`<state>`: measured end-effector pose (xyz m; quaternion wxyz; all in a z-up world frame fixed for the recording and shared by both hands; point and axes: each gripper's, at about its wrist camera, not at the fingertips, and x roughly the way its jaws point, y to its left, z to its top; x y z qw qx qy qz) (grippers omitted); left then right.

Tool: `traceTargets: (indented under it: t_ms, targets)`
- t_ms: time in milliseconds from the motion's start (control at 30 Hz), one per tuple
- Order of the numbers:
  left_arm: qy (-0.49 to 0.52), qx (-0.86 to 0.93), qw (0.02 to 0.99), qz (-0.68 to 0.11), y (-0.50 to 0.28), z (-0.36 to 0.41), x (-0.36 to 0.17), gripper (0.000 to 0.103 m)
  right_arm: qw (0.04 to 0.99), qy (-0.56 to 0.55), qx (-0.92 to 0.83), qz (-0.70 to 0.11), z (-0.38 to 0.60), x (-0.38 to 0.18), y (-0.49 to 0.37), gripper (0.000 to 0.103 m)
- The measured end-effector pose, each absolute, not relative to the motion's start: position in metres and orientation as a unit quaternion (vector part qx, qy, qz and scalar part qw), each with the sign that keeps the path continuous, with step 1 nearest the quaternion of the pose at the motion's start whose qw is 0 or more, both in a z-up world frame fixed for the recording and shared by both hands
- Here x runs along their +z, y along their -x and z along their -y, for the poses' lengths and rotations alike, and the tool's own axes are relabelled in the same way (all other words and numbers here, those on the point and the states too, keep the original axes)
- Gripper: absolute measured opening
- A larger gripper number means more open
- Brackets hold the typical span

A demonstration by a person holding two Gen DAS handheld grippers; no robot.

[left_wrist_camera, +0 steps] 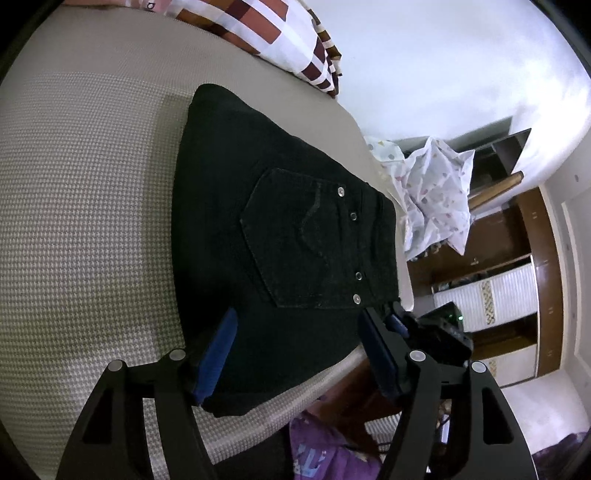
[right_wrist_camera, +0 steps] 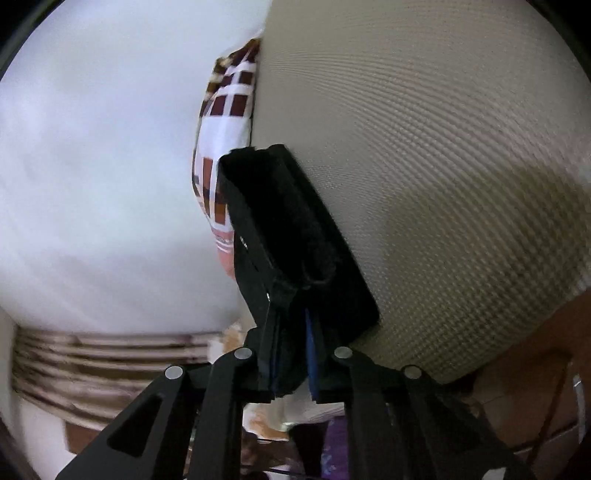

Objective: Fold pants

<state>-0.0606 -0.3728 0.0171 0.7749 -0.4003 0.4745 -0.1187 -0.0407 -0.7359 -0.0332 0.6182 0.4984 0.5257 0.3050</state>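
Observation:
The black jeans (left_wrist_camera: 280,240) lie folded flat on the bed, back pocket with metal studs facing up. My left gripper (left_wrist_camera: 298,314) is open over their near end, one blue pad (left_wrist_camera: 218,354) on the cloth at the left and the other finger (left_wrist_camera: 380,354) off the bed edge at the right. The right gripper (left_wrist_camera: 402,325) sits at the waistband corner by the bed's edge. In the right wrist view the right gripper (right_wrist_camera: 291,314) is shut on the thick folded edge of the jeans (right_wrist_camera: 291,221), which runs away from the jaws.
The bed's beige woven cover (left_wrist_camera: 92,221) (right_wrist_camera: 443,166) spreads left of the jeans. A checked brown-and-white pillow (left_wrist_camera: 277,33) (right_wrist_camera: 229,122) lies at the far end. A white patterned cloth (left_wrist_camera: 436,192) and a wooden wardrobe (left_wrist_camera: 517,240) stand past the bed edge. Purple clothing (left_wrist_camera: 321,450) shows below.

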Motion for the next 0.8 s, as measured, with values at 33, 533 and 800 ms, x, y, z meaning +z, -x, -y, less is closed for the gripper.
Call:
traceTargets:
  t_ms: [33, 533, 800]
  targets:
    - [0.399, -0.118, 0.775, -0.475, 0.06, 0.373, 0.017, 0.069, 0.617, -0.499, 0.305, -0.526, 0.735, -0.032, 0.041, 0.011]
    - [0.404, -0.117, 0.773, -0.475, 0.055, 0.37, 0.012, 0.069, 0.652, -0.466, 0.297, -0.52, 0.745, -0.013, 0.032, 0.047]
    - [0.402, -0.117, 0.775, -0.473, 0.06, 0.37, 0.012, 0.069, 0.703, -0.378, 0.288, -0.529, 0.734, 0.008, 0.01, 0.077]
